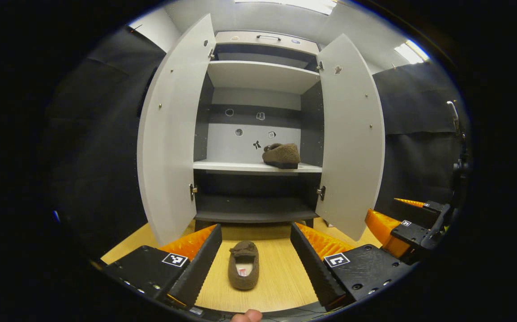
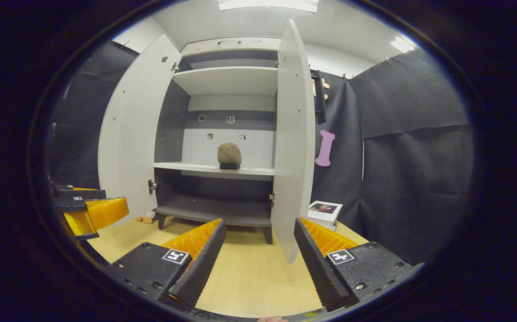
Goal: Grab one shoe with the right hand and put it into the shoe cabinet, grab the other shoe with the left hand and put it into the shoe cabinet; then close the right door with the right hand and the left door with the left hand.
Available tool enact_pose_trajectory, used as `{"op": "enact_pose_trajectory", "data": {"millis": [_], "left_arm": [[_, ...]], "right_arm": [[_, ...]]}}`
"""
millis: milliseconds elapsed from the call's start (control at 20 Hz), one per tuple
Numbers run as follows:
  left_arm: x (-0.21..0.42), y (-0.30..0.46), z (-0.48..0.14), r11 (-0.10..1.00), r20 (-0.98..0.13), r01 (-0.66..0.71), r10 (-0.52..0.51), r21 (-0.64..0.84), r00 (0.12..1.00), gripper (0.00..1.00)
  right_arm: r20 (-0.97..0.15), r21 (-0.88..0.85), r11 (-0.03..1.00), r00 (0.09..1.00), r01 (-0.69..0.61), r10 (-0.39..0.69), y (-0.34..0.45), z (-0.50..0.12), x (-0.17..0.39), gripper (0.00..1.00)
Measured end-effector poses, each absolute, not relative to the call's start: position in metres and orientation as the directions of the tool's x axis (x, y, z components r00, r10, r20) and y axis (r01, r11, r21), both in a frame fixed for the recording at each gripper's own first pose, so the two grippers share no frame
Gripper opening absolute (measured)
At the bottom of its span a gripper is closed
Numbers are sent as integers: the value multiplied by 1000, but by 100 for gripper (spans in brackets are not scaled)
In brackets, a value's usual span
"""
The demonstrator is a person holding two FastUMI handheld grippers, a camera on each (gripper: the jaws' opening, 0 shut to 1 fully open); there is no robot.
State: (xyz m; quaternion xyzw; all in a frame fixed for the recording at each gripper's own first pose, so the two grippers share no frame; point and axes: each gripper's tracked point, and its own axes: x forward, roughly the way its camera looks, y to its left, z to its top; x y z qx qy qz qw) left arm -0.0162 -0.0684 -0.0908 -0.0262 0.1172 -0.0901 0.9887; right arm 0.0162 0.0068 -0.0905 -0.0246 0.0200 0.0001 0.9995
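Note:
A brown fuzzy shoe (image 1: 243, 264) lies on the wooden floor, between the spread fingers of my open left gripper (image 1: 254, 259) but untouched. A second brown shoe (image 1: 281, 155) rests on the cabinet's middle shelf (image 1: 236, 167), right of centre; the right gripper view has the same shoe (image 2: 229, 155) on that shelf. Both white cabinet doors stand open: left door (image 1: 168, 134), right door (image 1: 352, 134). My right gripper (image 2: 258, 257) is open and empty above the floor, close to the right door's edge (image 2: 293, 147). It shows at the right in the left gripper view (image 1: 397, 223).
The cabinet has an upper shelf (image 1: 260, 74) and a dark bottom shelf (image 1: 254, 208). A small box (image 2: 324, 212) sits on the floor right of the cabinet, and a small toy (image 2: 146, 218) lies by its left leg. Black cloth walls close both sides.

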Motion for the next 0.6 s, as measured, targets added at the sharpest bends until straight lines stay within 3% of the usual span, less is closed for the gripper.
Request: {"op": "enact_pose_trajectory", "data": {"millis": [100, 150, 200, 350, 600], "left_arm": [[-12, -72, -101, 977, -263, 183, -205, -108, 943, 95], [-7, -70, -107, 978, -282, 179, -203, -109, 938, 99], [1, -66, -112, 980, -299, 169, -194, -105, 934, 95], [31, -56, -136, 979, -361, 170, -200, -114, 911, 95], [68, -20, -215, 992, -508, 115, -122, -46, 852, 95]], "right_arm": [[-36, -64, 998, 999, -1, -1, 3, -88, 12, 98], [-32, -69, 998, 999, -3, 0, 1, -83, 11, 98], [-28, -70, 997, 1000, -13, 11, 2, -80, 9, 98], [-41, -65, 997, 999, -36, 33, 7, -79, 5, 98], [-49, -74, 996, 998, -39, 36, 11, -81, 1, 98]]}}
